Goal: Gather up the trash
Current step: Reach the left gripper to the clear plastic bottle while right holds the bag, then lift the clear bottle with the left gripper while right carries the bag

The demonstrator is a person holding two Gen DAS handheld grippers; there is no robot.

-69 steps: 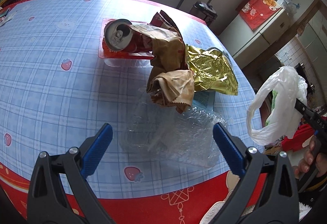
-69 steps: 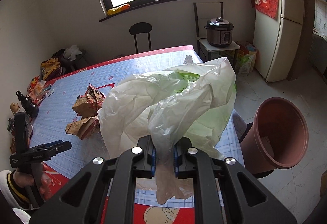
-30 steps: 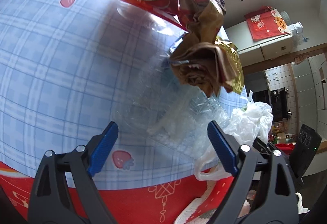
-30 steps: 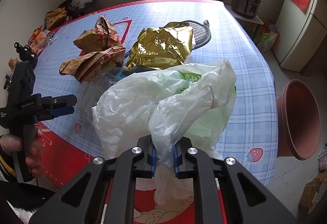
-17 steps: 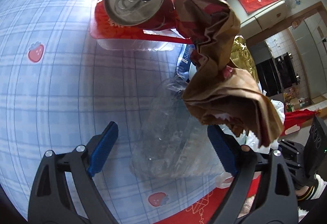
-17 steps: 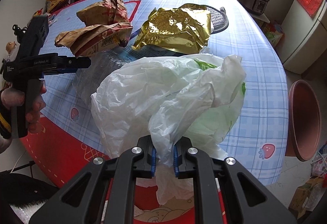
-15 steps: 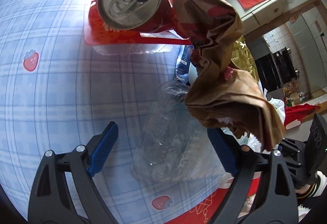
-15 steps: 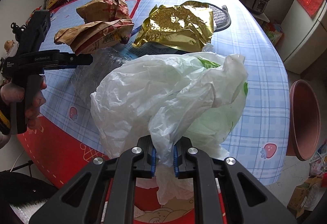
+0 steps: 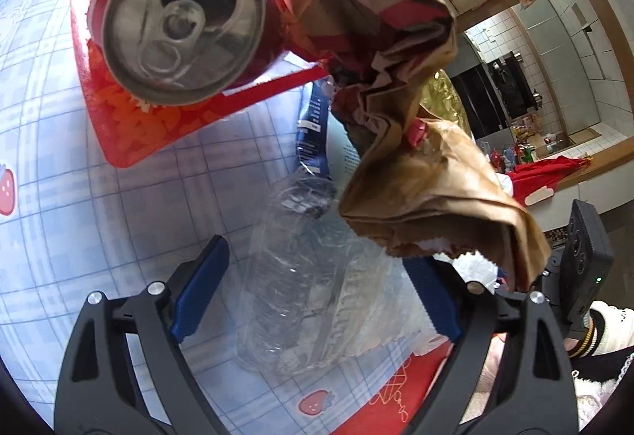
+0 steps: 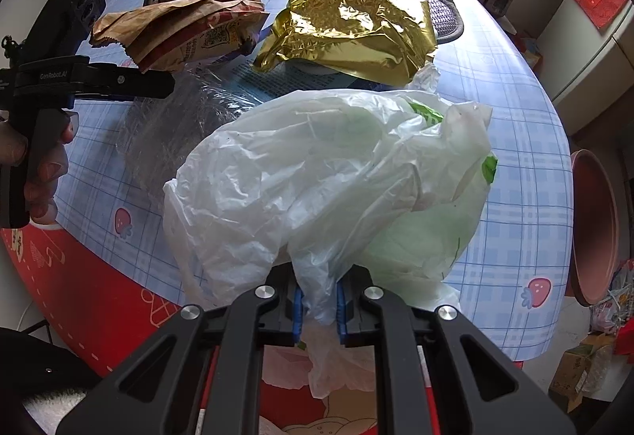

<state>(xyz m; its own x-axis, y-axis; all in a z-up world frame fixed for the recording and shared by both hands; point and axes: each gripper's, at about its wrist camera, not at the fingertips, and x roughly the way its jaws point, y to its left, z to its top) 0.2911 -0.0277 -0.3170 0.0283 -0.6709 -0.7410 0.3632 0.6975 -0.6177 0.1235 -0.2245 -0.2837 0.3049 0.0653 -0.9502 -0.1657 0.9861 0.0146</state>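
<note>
Left gripper (image 9: 317, 300) over the near edge of the table (image 9: 79, 197), jaws spread wide and straddling the clear plastic bottle (image 9: 293, 276); neither pad touches it. Bottle lies on its side on the checked cloth, crushed, neck pointing away toward the heap

Beyond the bottle, left to right: red can (image 9: 182, 26) upright on a red tray (image 9: 130, 125), crumpled brown paper bag (image 9: 416, 165) overhanging the bottle's far end, gold foil wrapper (image 10: 356, 30) flat on the table further right

Right gripper (image 10: 319, 310) pinched tight on a twisted fold of the white plastic bag (image 10: 325, 173), which billows over the table edge just beside the bottle. Brown bin (image 10: 594, 228) on the floor off the right side of the table

Step in hand, as I read it: picking the bottle as the next piece of trash for the bag

Next move calls for lowering the left jaws round the bottle body, closing gently since thin plastic will buckle and may slip, keeping clear of the paper bag's edge, then carrying it across to the bag mouth, which looks folded shut and likely needs opening first
</note>
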